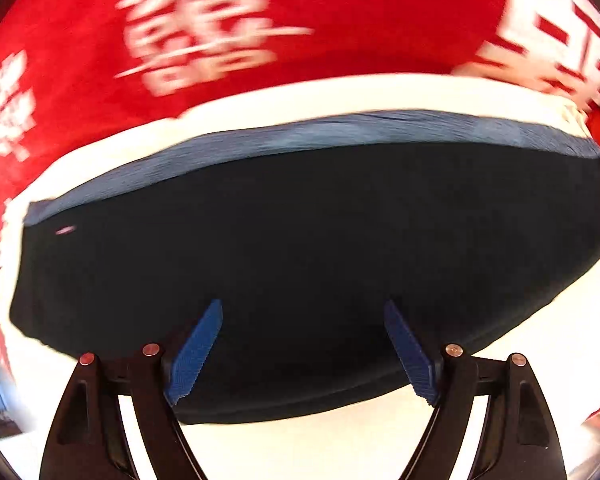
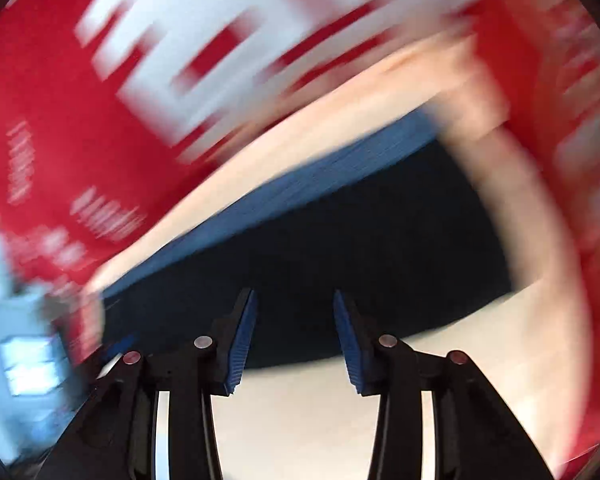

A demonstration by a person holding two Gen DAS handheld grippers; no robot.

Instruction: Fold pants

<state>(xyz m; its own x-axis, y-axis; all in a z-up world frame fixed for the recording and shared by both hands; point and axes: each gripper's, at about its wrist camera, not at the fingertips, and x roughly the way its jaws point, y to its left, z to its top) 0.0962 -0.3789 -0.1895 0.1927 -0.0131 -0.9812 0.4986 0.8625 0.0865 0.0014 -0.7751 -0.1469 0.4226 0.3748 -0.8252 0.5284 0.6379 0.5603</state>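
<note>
Both grippers, left gripper (image 1: 302, 312) and right gripper (image 2: 295, 300), fingers apart over the folded pants' (image 1: 300, 260) near edge, white table (image 1: 300, 452) below.

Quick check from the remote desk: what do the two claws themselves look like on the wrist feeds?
Both match. The left claw has black, angular linkage arms with round silver-pink pivot pins and two blue ribbed pads. The right claw is the same: black linkages, metallic pins, blue ridged pads. No cables, markings or sleeves show in either view.

Both wrist views look closely over the pants (image 1: 300, 260) (right seemingly blurred).
</note>
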